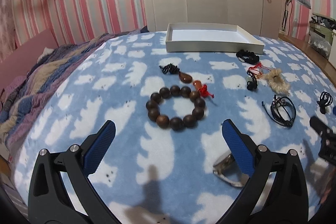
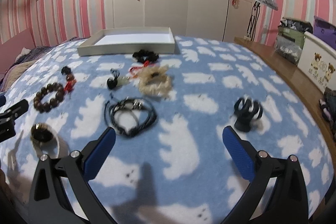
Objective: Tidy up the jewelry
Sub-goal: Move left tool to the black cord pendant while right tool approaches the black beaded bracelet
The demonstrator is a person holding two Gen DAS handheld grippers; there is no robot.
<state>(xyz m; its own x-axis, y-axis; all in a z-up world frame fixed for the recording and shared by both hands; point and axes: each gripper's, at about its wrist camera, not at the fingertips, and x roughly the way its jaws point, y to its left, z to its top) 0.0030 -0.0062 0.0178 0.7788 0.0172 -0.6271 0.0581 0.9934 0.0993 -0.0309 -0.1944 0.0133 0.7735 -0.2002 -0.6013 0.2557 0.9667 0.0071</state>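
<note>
A: Two grippers, both spread wide, nothing held. Left gripper (image 1: 168,128) hovers over the bed blanket (image 1: 117,85); watch (image 1: 227,169) lies by its right finger.

B: And ahead of it?

A: Wooden bead bracelet (image 1: 176,110) just past the tips, amber pendant w/ black cord (image 1: 184,77) beyond that.

B: Right gripper (image 2: 169,134)?

A: Black cord necklace (image 2: 132,117) just ahead of its left finger, black claw clip (image 2: 247,113) ahead of the right one. Farther: cream scrunchie (image 2: 155,81), then black scrunchie (image 2: 146,56). White tray (image 2: 126,49) farthest, nothing in it.
</note>
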